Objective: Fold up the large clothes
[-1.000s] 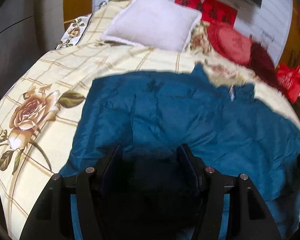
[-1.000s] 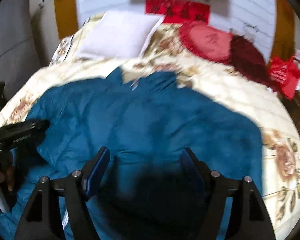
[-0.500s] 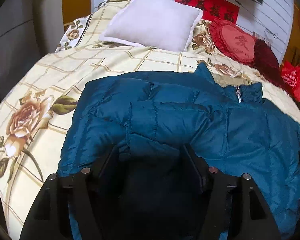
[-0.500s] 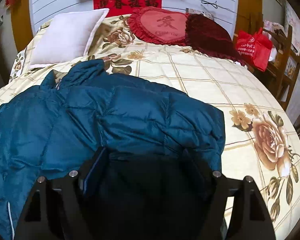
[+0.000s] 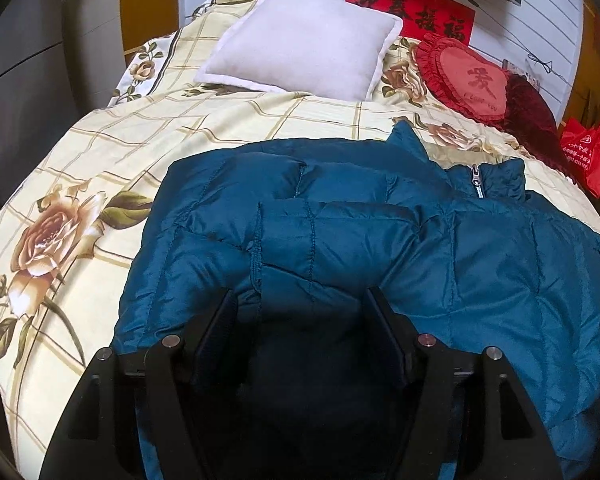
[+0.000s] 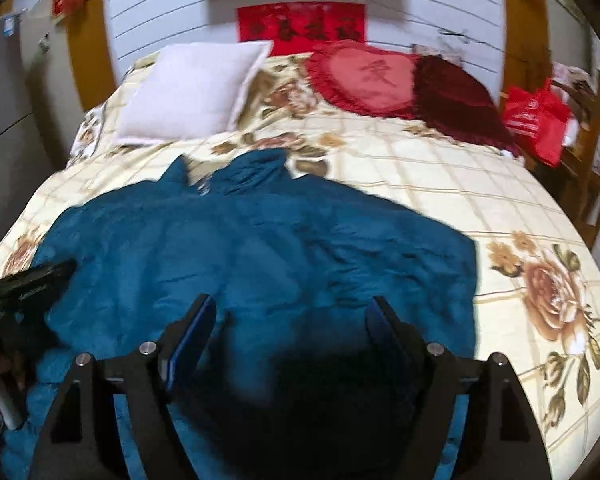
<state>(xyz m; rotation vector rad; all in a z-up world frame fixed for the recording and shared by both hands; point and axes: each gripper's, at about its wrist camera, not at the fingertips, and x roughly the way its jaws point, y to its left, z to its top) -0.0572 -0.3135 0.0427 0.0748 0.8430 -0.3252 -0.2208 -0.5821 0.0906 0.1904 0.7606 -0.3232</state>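
Across the bed (image 5: 100,152), under a cream checked spread with rose prints: blue padded jacket (image 5: 480,272) lying flat, collar toward the headboard, zip pull showing at the neck. Seen likewise from the right wrist camera as a broad blue jacket (image 6: 300,248), blurred. Sleeve folded over the chest on the left-camera side. Behind the jacket, well apart: white pillow (image 5: 304,40), red heart cushion (image 5: 468,80), dark red cushion (image 5: 528,108) touching it. Red bag (image 5: 588,152) beside the bed at the right edge. Red banner (image 5: 412,20) on the wall above.

Left gripper (image 5: 302,308): spread wide, both fingers down over the jacket's near part, padding bulging up between them; not pinching. Contact with the cloth hard to judge in shadow.

Right gripper (image 6: 290,316): spread wide, above the jacket's lower half, nothing pinched. Left gripper's black body visible at that camera's left edge, over the jacket.
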